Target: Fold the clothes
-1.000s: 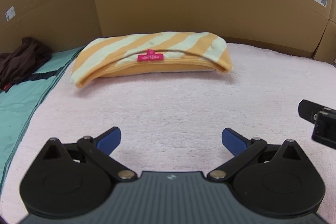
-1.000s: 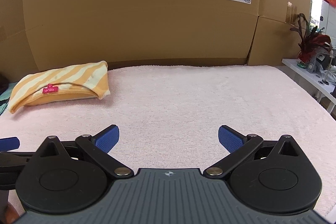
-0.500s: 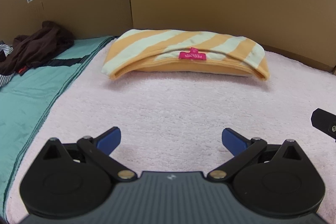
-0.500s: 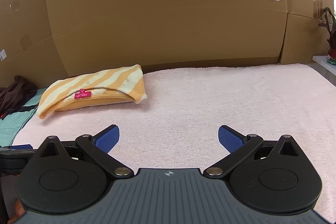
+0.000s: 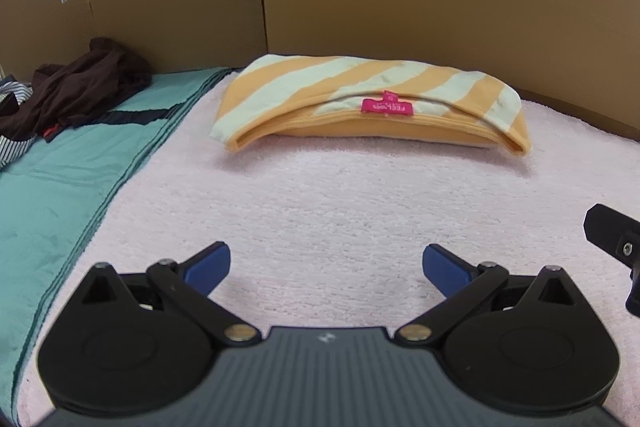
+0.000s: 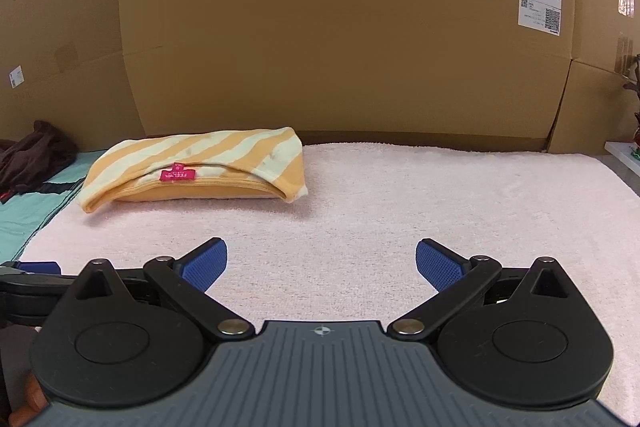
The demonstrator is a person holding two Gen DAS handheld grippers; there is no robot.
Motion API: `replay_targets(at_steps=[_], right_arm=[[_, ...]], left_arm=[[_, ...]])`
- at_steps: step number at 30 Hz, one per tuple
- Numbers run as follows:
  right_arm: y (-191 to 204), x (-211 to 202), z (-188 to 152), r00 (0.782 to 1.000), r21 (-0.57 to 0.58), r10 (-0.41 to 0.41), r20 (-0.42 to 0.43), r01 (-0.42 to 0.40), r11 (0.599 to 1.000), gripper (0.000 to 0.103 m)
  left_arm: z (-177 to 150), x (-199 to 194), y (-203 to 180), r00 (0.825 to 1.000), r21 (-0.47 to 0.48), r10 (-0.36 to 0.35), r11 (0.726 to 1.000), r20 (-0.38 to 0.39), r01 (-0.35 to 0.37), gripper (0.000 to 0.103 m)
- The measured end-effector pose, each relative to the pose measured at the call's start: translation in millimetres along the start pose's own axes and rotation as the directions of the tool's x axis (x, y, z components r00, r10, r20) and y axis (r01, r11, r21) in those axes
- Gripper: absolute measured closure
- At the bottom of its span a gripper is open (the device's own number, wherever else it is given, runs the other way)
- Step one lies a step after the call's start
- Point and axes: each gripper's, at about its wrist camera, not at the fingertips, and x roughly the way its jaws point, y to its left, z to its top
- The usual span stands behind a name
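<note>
Lying folded well ahead of both released claws, left claw (image 5: 326, 263) and right claw (image 6: 321, 261), striped garment (image 5: 372, 107).

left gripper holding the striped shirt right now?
No: the left gripper is open and empty above the pink towel, with the folded striped shirt lying well ahead of it.

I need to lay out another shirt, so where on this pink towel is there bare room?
The pink towel is bare from the folded striped garment rightward to its right edge, and forward to both open grippers. It is crowded at the left: the teal cloth carries a dark clothes pile.
</note>
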Motion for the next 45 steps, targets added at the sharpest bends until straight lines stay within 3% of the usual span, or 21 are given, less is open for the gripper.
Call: replay_targets(at_steps=[9,23,28,36,45], right_arm=[[3.4,7.1,-3.8,1.0,0.025,0.011,-0.013,-0.011,1.0,0.0],[4.0,25.6,0.8,0.993,0.106,0.116,0.004,-0.116,0.988,0.0],[5.3,39.3,6.9,0.991,0.138,0.136,-0.004,-0.134,0.981,0.0],[24.5,57.7,14.6,0.997,0.039,0.08,0.01,-0.08,0.996,0.0],[42.3,83.8,14.0,0.994,0.0,0.107,0.01,-0.107,0.994,0.0]], left_arm=[[0.8,5.6,7.3,1.0,-0.01,0.004,1.0,-0.007,-0.004,0.001],[11.5,16.9,33.9,0.997,-0.028,0.071,0.997,0.022,-0.071,0.001],[19.0,24.7,41.2,0.998,-0.037,0.063,0.997,0.025,-0.062,0.001],[28.8,37.0,48.8,0.999,-0.04,0.04,0.998,0.035,-0.039,0.001],[33.1,55.3,53.0,0.999,-0.051,0.023,0.998,0.043,-0.021,0.001]])
